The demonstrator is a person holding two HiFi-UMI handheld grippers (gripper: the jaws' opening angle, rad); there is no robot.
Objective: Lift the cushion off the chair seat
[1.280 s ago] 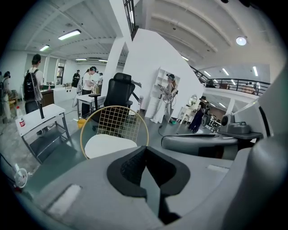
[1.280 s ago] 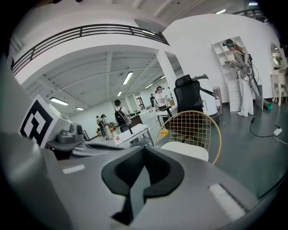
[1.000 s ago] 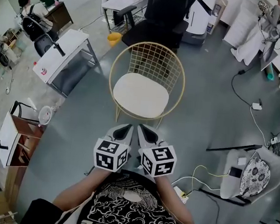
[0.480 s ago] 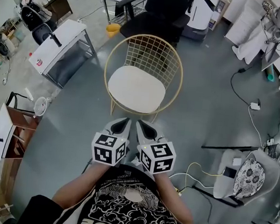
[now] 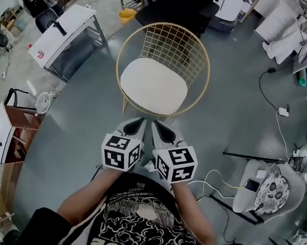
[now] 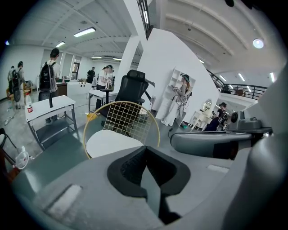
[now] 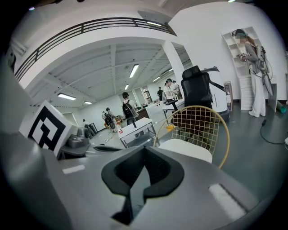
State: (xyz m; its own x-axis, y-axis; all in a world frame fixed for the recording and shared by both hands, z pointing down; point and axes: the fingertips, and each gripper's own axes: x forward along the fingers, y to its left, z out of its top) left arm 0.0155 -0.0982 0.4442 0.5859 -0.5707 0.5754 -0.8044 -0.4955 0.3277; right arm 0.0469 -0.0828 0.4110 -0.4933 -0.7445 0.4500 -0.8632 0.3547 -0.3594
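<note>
A white round cushion [image 5: 153, 86] lies on the seat of a gold wire chair [image 5: 201, 49] on the grey floor. My left gripper [image 5: 136, 125] and right gripper [image 5: 159, 128] hang side by side just short of the chair's front rim, apart from it. Both are shut with nothing between the jaws. In the left gripper view the cushion [image 6: 110, 141] shows beyond the closed left gripper [image 6: 146, 150]. The right gripper view has the cushion [image 7: 186, 148] to the right of the closed right gripper [image 7: 145, 150].
A black office chair [image 5: 178, 10] stands behind the wire chair. A white table [image 5: 64, 41] and a small brown shelf [image 5: 15, 135] stand at the left. At the right are a grey chair with a patterned pillow [image 5: 272, 192] and floor cables [image 5: 281, 111]. People stand far off.
The chair and both grippers have shifted up in the head view. The grippers keep side by side just before the chair's front rim, both still shut.
</note>
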